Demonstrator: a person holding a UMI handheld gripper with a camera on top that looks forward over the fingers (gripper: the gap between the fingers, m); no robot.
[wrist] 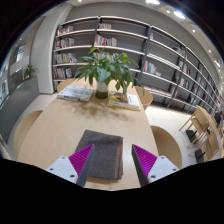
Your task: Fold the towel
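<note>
A grey towel (101, 153) lies flat on the light wooden table (60, 125), folded into a rectangle. Its near edge reaches between my gripper's (113, 158) two fingers. The fingers, with magenta pads (83, 158), stand apart on either side of the towel's near end and hold nothing. The gripper is open and sits just above the table's near edge.
A potted green plant (108, 70) stands at the table's far end, with books or magazines (75, 93) beside it. Chairs (200, 135) stand to the right. Tall bookshelves (140, 45) line the back wall.
</note>
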